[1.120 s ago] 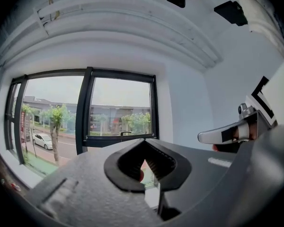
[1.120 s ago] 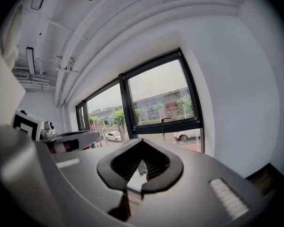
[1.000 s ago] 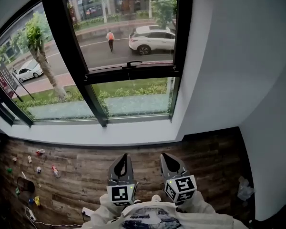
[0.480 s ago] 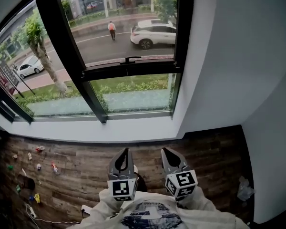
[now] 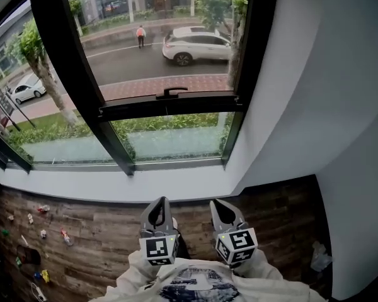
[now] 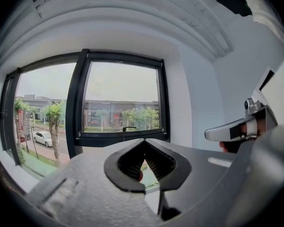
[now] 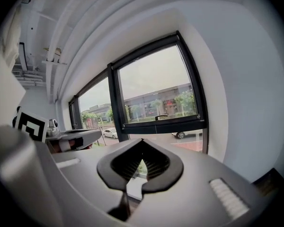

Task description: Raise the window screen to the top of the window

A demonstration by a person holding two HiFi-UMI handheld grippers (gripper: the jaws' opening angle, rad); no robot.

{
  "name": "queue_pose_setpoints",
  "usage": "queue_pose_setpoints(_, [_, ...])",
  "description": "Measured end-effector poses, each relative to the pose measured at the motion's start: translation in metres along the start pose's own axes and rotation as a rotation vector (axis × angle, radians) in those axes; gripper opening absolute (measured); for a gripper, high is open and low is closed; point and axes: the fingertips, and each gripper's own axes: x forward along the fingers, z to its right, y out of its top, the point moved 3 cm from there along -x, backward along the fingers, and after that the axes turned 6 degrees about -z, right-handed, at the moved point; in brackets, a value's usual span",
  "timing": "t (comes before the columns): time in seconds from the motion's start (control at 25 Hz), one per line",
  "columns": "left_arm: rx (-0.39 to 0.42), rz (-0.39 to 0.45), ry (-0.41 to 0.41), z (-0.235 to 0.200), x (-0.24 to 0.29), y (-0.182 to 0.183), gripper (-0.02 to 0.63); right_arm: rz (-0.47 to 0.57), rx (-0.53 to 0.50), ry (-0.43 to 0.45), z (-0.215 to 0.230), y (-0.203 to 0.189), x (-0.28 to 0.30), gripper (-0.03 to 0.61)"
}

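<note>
The window's black horizontal screen bar (image 5: 170, 105) crosses the right pane partway up, with a small handle (image 5: 175, 92) on top of it. The same bar (image 6: 123, 137) shows in the left gripper view, and the bar (image 7: 165, 124) shows again in the right gripper view. My left gripper (image 5: 157, 201) and right gripper (image 5: 215, 203) are held side by side over the floor, short of the sill, pointing at the window. Both are shut with nothing between the jaws, as the left gripper (image 6: 143, 141) and right gripper (image 7: 142, 141) show close up. Neither touches the window.
A white sill (image 5: 113, 184) runs under the window, and a white wall (image 5: 327, 106) stands at the right. Several small toys (image 5: 44, 231) lie on the wooden floor at the left. A crumpled bag (image 5: 318, 253) sits by the right wall.
The window has grown larger in the head view as I and both grippers came closer to it. Both grippers stayed shut and side by side.
</note>
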Motion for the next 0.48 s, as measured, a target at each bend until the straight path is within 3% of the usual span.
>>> queue_pose_setpoints(0.16, [-0.013, -0.005, -0.031, -0.040, 0.043, 0.013, 0.005, -0.027, 0.009, -0.001, -0.005, 0.019, 0.060, 0.005])
queue_pose_setpoints(0.48, [-0.030, -0.080, -0.031, -0.134, 0.138, 0.003, 0.005, -0.082, 0.033, 0.009, -0.015, 0.050, 0.189, 0.005])
